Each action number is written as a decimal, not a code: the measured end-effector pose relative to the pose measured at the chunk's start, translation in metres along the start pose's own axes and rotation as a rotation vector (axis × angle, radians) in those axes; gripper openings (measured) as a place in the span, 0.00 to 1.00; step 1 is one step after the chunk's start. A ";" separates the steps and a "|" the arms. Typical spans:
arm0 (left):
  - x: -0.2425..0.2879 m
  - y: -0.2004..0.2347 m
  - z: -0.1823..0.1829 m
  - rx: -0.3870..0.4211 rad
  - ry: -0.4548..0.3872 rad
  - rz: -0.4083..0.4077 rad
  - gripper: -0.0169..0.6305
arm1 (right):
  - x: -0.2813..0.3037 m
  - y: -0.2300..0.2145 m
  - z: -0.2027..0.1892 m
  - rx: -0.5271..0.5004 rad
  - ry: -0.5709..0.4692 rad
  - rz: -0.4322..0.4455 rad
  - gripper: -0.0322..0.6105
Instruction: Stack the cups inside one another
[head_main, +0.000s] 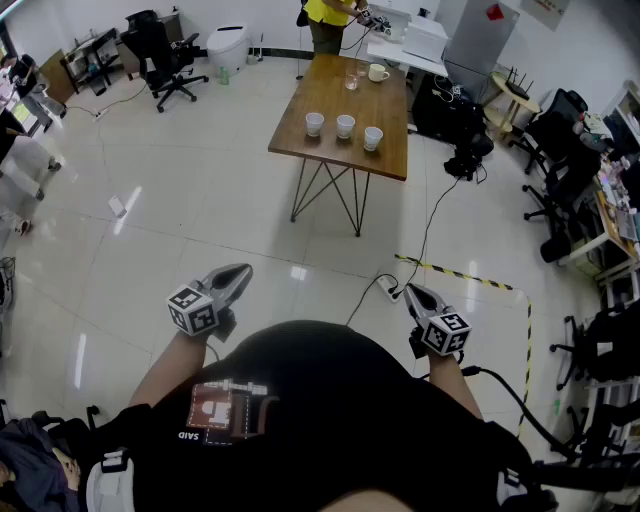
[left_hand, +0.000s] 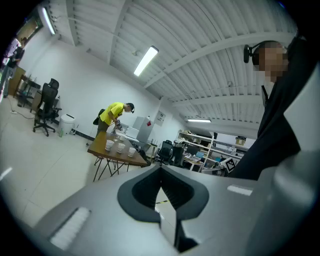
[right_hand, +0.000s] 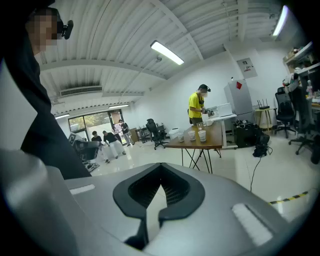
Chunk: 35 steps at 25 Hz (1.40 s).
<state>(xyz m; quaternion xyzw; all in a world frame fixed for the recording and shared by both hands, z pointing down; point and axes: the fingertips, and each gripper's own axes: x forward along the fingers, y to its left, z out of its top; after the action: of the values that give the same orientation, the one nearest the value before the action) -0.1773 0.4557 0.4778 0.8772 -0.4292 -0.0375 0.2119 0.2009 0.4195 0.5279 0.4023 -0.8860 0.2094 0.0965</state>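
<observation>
While left tool (head_main: 243, 270) and right tool (head_main: 411, 290) sit pressed together, empty, the bench's (head_main: 330, 88) near-edge white cups (head_main: 345, 125) look light, crushable: pinch rims gently

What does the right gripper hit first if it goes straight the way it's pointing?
Nothing close: the right gripper points over open floor. The table with the cups sits slightly right of that line, well ahead; depth is hard to judge.
</observation>
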 end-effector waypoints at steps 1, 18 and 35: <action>0.005 -0.007 -0.002 0.001 0.001 0.002 0.03 | -0.006 -0.006 0.000 -0.006 0.001 0.003 0.07; 0.051 -0.066 -0.035 -0.030 0.030 0.032 0.03 | -0.028 -0.048 0.008 -0.064 0.034 0.098 0.07; 0.067 0.164 0.061 -0.041 0.054 -0.140 0.03 | 0.171 0.021 0.081 -0.034 0.029 -0.044 0.07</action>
<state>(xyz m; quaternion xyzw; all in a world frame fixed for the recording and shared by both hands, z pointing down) -0.2710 0.2943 0.4964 0.9011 -0.3603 -0.0375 0.2383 0.0725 0.2804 0.5070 0.4168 -0.8789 0.1980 0.1208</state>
